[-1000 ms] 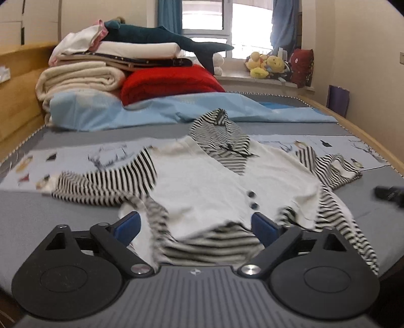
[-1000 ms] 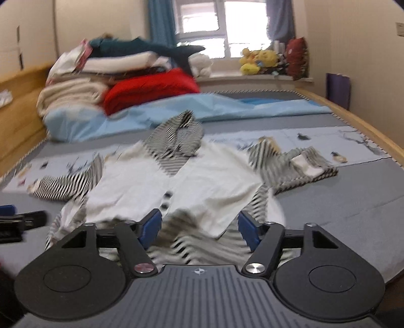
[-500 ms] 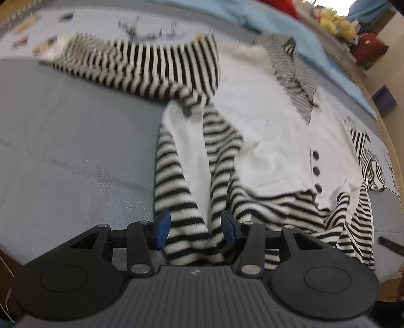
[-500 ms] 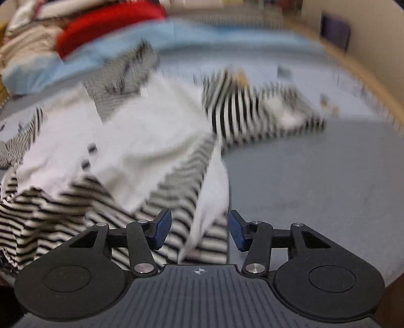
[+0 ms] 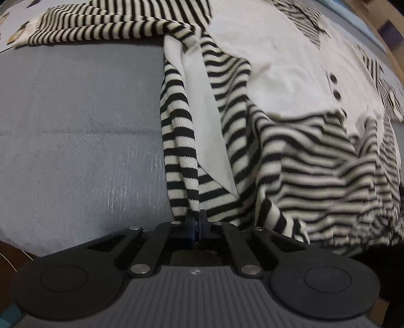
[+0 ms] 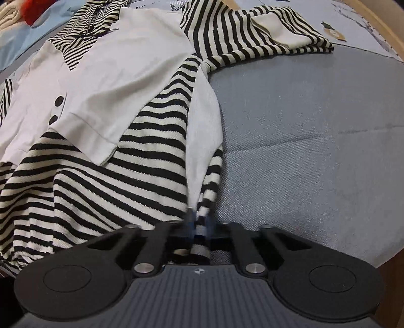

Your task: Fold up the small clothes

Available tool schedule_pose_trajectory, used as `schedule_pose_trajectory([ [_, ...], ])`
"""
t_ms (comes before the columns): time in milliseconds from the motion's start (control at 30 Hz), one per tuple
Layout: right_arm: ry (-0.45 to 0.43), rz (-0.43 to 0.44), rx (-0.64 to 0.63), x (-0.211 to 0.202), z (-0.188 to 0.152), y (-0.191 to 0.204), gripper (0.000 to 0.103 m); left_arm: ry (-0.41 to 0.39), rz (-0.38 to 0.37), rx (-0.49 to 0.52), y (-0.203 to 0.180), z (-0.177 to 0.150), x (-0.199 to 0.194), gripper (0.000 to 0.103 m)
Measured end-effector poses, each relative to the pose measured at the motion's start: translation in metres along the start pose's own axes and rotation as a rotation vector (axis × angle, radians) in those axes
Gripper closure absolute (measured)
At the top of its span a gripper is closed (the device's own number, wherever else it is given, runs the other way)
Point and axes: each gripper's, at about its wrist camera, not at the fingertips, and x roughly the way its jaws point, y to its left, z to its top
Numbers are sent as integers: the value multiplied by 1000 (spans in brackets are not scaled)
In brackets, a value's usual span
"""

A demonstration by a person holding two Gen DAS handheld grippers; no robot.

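Striped top (image 5: 290,83), soft, light knit spread on the grey bed (image 5: 75,126) ahead of both tools, so we pinch hem corners: left gripper (image 5: 197,222) and right gripper (image 6: 199,222), jaws just closing, clamp striped fabric.

a: where does the garment (image 5: 272,75) lie from the left gripper (image 5: 197,222)?

b: on the bed (image 5: 75,126), ahead of the jaws and off to their right. its near hem corner sits between the jaws, which have just been closing on it. one sleeve (image 5: 101,22) lies across the far left, beyond the jaws; bare bed is left of them.

a: and the right gripper (image 6: 199,222)?

b: the opposite hem corner lies between its jaws, which have also just been closing. the garment's body (image 6: 113,63) spreads ahead and left of them, the buttons (image 6: 59,101) far left. the other sleeve (image 6: 252,37) lies ahead, slightly right; bare bed is to their right.
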Motion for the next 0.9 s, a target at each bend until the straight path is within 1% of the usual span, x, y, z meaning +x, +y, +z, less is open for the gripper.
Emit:
schedule_pose_trajectory([
  [67,-16,12,18,-2,2,-7,99,22,-24,34,-4,-5,-3,101],
  [133,-72,-42,53,-11,5,-16,99,27,-74,74,-11,-10,-4,101],
  [200,-142,-116,83,-22,9,-29,99,32,-92,93,-14,-13,-8,101],
  [233,-165,-118,106,-25,10,-35,99,31,-88,92,-13,-13,-9,100],
  [267,-173,-110,123,-26,11,-39,99,28,-73,77,-10,-12,-10,95],
  [333,-167,-111,116,-25,10,-40,99,3,-19,16,3,-7,-15,80],
  [367,-167,-100,102,-25,9,-37,97,-26,-7,-11,8,-4,-21,77],
  [400,-160,-77,87,-25,8,-33,96,-84,-13,-47,14,0,-32,76],
  [467,-150,-57,66,-26,6,-25,93,-184,-65,-87,17,3,-48,74],
  [500,-165,-65,62,-28,5,-21,92,-225,-104,-91,15,3,-57,67],
  [533,-196,-65,51,-34,4,-17,89,-251,-150,-83,11,4,-62,56],
  [567,-227,-54,34,-38,4,-14,80,-255,-181,-68,3,2,-61,50],
  [600,-259,-41,6,-44,3,-9,75,-241,-207,-38,-7,5,-59,41],
  [633,-286,-25,-26,-49,2,-3,68,-228,-219,-3,-21,5,-53,39],
  [700,-317,38,-107,-55,-1,11,65,-200,-193,92,-43,3,-42,39],
  [733,-314,83,-148,-55,-3,20,62,-186,-167,133,-53,0,-35,42],
  [767,-295,129,-182,-52,-4,27,59,-166,-132,172,-61,-1,-29,49],
  [800,-268,161,-213,-49,-5,35,59,-139,-96,201,-66,-3,-21,82],
  [833,-235,179,-250,-43,-8,44,58,-106,-75,211,-66,-6,-13,101],
  [900,-171,166,-339,-31,-12,61,58,-80,-55,214,-61,-8,-11,101],
])
